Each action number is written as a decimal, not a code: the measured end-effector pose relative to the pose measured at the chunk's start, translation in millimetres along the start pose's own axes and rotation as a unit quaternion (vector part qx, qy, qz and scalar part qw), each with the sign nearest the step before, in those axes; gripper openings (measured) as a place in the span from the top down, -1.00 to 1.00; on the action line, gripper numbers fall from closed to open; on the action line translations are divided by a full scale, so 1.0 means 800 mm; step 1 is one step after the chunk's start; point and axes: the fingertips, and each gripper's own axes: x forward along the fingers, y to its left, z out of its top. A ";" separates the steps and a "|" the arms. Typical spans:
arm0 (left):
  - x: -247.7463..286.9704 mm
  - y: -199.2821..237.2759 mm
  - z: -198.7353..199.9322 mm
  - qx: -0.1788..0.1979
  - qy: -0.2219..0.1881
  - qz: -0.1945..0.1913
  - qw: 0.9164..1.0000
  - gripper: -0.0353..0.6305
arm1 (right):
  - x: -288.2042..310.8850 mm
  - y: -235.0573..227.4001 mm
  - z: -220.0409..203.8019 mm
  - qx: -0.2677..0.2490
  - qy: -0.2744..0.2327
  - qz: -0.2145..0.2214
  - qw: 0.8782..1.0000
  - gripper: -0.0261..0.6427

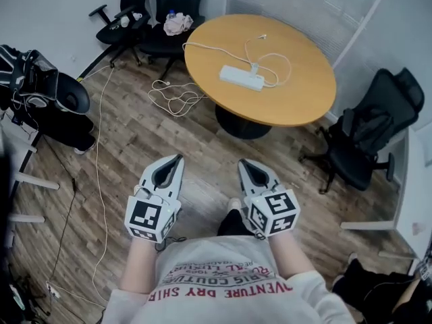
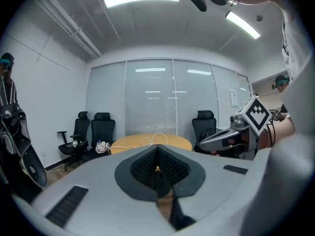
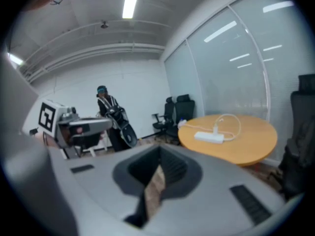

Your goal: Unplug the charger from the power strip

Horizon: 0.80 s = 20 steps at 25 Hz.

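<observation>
From the head view, the left gripper (image 1: 174, 162) and the right gripper (image 1: 246, 165) hang side by side over the wood-plank floor (image 1: 135, 140), both aimed toward a round, tan wooden table (image 1: 304, 96) that stands well apart from them. On it lies a long white plastic power strip (image 1: 241, 77) with a small white charger (image 1: 255, 67) seated near its right end, and a thin white cable (image 1: 280, 65) loops away from the charger across the tabletop. The charger looks fully plugged in, so no part of the task is done: the approach, a hold on the strip, the pinch on the charger and the pull out are all left. In the left gripper view, the ribbed dark pads (image 2: 170, 167) are pressed together with nothing between them, and the table sits far ahead between black office chairs (image 2: 93, 132). In the right gripper view, that claw is also closed and empty, with only a sliver of floor showing through the seam. Beyond it, the power strip (image 3: 209, 137) rests flat on the table and the charger (image 3: 215, 130) stands upright from its top face as a small, blocky plug, which probably offers two short sides to pinch.
</observation>
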 end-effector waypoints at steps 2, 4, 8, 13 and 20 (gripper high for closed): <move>0.035 0.003 0.017 -0.003 -0.010 0.012 1.000 0.79 | 0.015 -0.033 0.023 -0.010 -0.004 0.008 1.000 0.83; 0.072 0.003 0.030 -0.006 -0.018 0.019 1.000 0.79 | 0.026 -0.067 0.044 -0.020 -0.009 0.013 1.000 0.83; 0.151 -0.012 0.043 -0.014 -0.025 0.012 1.000 0.79 | 0.047 -0.133 0.072 -0.031 -0.013 0.017 0.999 0.83; 0.226 -0.029 0.055 -0.018 -0.023 -0.005 1.000 0.79 | 0.064 -0.198 0.087 -0.034 -0.001 0.019 0.999 0.83; 0.305 -0.017 0.056 -0.018 -0.018 -0.032 0.999 0.79 | 0.107 -0.273 0.092 -0.010 0.023 -0.010 1.000 0.83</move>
